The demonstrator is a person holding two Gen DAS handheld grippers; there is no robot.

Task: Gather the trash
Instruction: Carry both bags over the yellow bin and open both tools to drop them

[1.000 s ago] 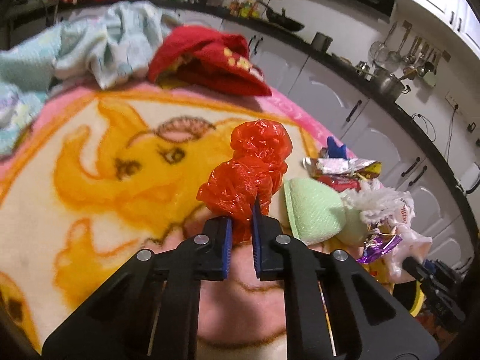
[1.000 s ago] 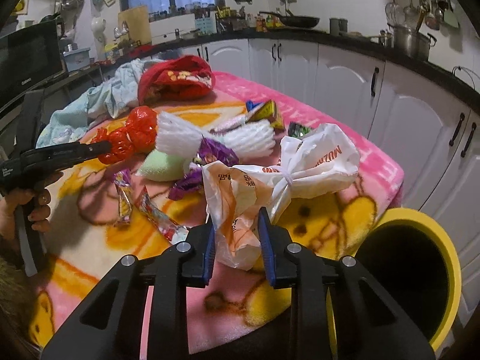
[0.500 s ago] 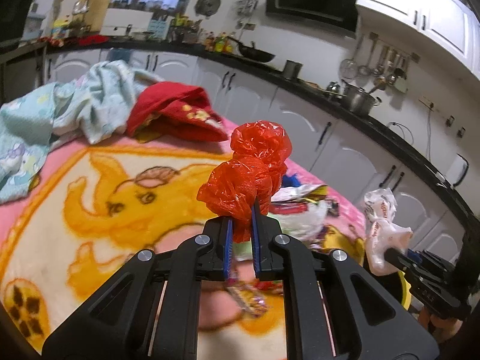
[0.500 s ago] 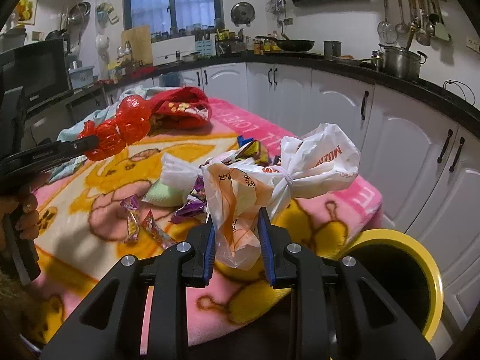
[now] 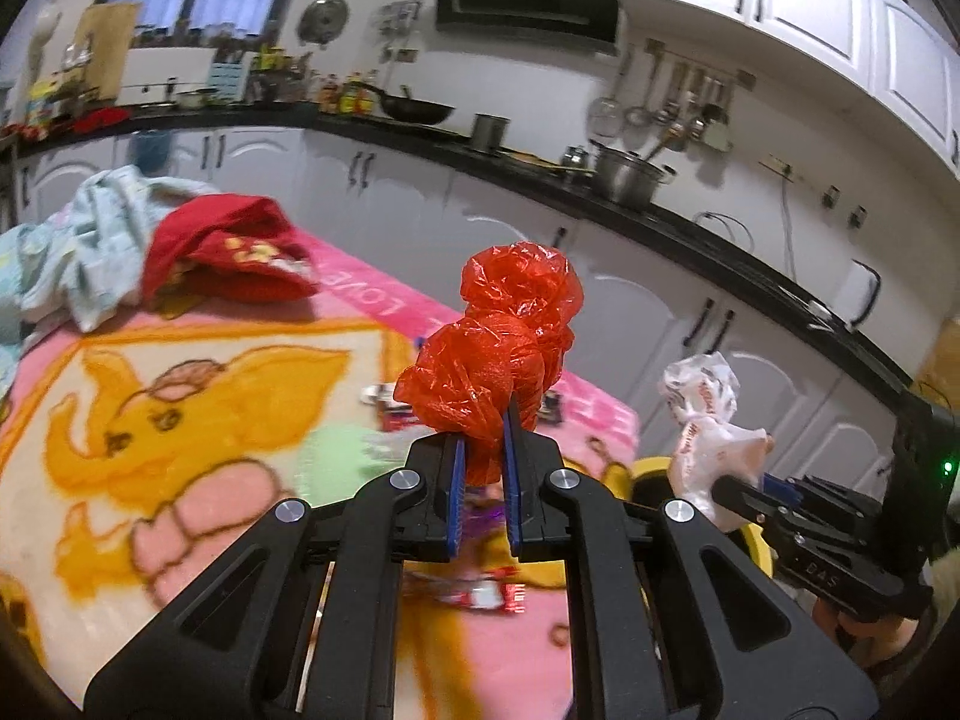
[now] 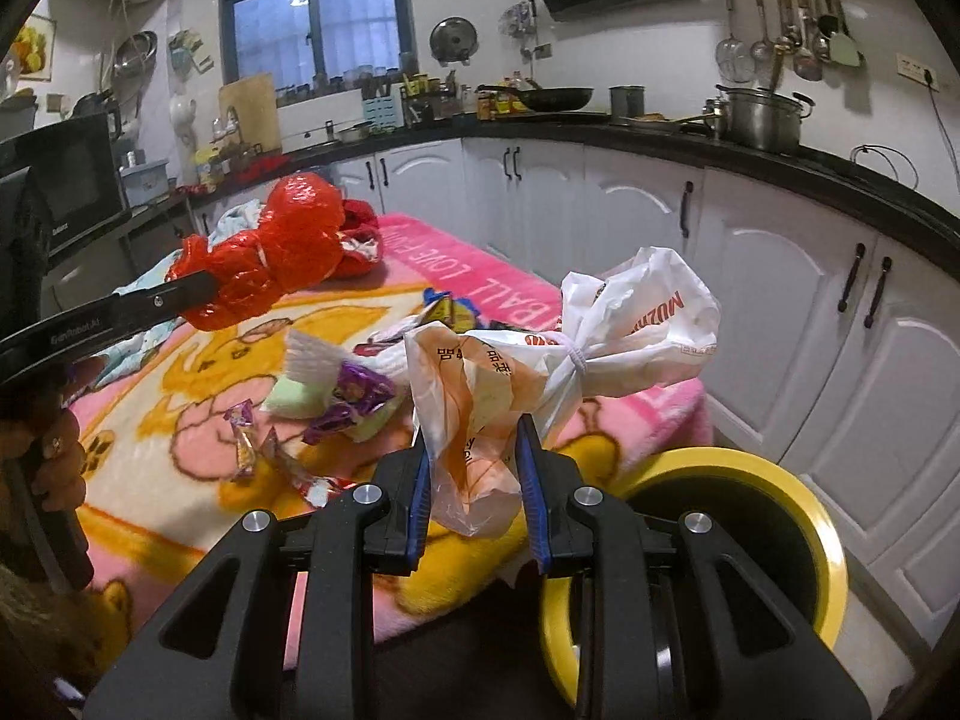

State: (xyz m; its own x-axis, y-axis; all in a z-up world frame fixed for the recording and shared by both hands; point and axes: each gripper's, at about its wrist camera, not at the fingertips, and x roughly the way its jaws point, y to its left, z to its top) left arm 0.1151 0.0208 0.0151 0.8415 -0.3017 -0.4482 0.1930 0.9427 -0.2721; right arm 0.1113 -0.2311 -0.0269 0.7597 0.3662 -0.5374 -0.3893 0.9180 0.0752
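The crumpled red plastic bag (image 5: 501, 348) is clamped between the jaws of the left gripper (image 5: 483, 450) and held in the air above the pink cartoon blanket (image 5: 180, 420). The knotted white plastic bag (image 6: 540, 366) is pinched in the same way by the right gripper (image 6: 474, 468), above the blanket's near edge. Just beside that edge, below the white bag, stands the yellow-rimmed bin (image 6: 774, 480); its inside is dark and what it holds cannot be made out. On the blanket between the two bags lie candy wrappers (image 6: 246, 438), a purple wrapper (image 6: 354, 396), a pale green piece (image 6: 294, 399) and white foam netting (image 6: 312, 360). At the blanket's far end sit a red cloth (image 5: 228, 252) and a light blue cloth (image 5: 90, 240). Only the right wrist view shows the bin's full rim and the hand (image 6: 48, 438) on the left gripper's handle; the left wrist view blurs the litter.
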